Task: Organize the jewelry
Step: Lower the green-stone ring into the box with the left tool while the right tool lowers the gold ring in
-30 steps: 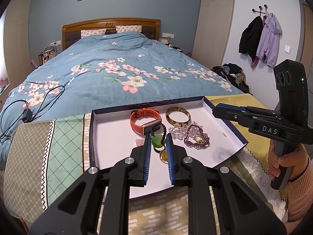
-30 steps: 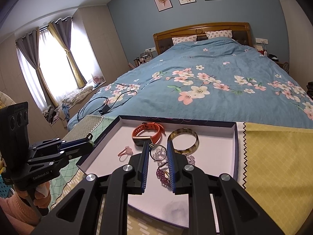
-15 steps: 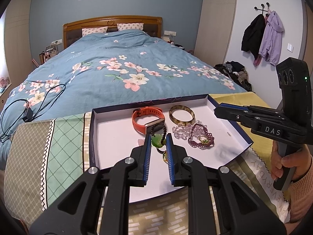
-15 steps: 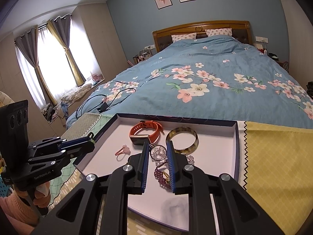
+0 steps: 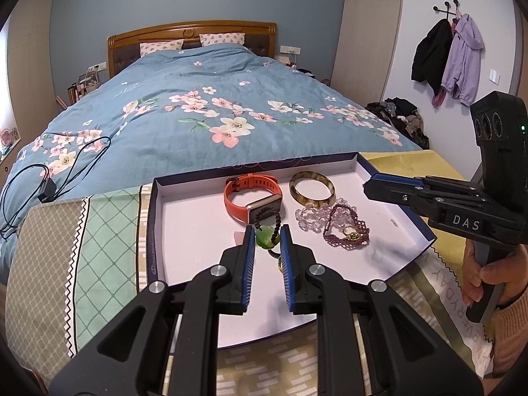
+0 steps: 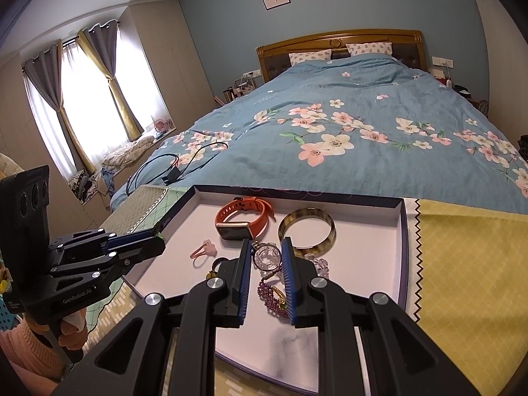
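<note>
A shallow white tray (image 5: 155,231) with dark rims lies on a patchwork cloth. In it are an orange watch (image 5: 237,204), a mottled bangle (image 5: 312,191), a clear bead bracelet (image 5: 307,217), a purple bead bracelet (image 5: 343,241) and a green pendant (image 5: 264,241) on a dark cord. My left gripper (image 5: 267,234) hovers over the tray's near side, its jaws narrowly apart and empty; the pendant lies beyond them. My right gripper (image 6: 265,250) hovers over the clear bracelet (image 6: 267,257), its jaws also narrowly apart and empty. A pink ring (image 6: 203,250) lies left of it.
Behind the tray (image 6: 404,231) stretches a bed with a blue floral duvet (image 5: 198,115) and a black charger cable (image 5: 49,184) on it. Yellow cloth (image 6: 462,264) covers the surface right of the tray. A person's hand (image 5: 488,277) holds the right gripper's handle.
The left wrist view has drifted very slightly. The jewellery lies as before and both pairs of jaws keep the same narrow gap.
</note>
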The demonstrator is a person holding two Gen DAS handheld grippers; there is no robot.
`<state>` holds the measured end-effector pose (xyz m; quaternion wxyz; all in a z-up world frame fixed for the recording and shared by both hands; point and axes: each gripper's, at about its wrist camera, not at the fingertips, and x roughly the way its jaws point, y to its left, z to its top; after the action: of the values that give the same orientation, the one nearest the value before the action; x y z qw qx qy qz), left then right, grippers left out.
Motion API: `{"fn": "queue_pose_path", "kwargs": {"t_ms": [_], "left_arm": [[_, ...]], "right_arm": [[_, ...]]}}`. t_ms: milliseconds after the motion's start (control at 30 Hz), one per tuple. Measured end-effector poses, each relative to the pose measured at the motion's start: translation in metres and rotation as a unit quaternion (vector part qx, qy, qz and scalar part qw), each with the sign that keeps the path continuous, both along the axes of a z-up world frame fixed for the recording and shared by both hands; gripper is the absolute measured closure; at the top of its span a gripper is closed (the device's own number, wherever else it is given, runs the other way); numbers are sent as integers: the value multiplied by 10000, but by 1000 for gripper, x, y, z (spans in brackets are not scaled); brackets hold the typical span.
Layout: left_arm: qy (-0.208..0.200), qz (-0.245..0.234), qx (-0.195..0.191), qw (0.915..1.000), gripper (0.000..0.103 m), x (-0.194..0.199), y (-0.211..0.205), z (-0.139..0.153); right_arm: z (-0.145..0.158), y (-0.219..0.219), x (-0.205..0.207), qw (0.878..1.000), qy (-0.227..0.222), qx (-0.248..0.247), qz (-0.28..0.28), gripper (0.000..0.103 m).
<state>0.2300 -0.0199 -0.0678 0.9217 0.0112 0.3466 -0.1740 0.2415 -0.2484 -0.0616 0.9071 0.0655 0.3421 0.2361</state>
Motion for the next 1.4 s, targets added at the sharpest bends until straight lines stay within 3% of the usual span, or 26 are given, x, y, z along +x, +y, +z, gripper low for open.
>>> {"fn": "queue_pose_path", "kwargs": {"t_ms": [1400], "left_arm": [[352,142,327,9987,87,26,-18,-30]], "right_arm": [[-20,17,24,9985,428,-340,-32,86]]}}
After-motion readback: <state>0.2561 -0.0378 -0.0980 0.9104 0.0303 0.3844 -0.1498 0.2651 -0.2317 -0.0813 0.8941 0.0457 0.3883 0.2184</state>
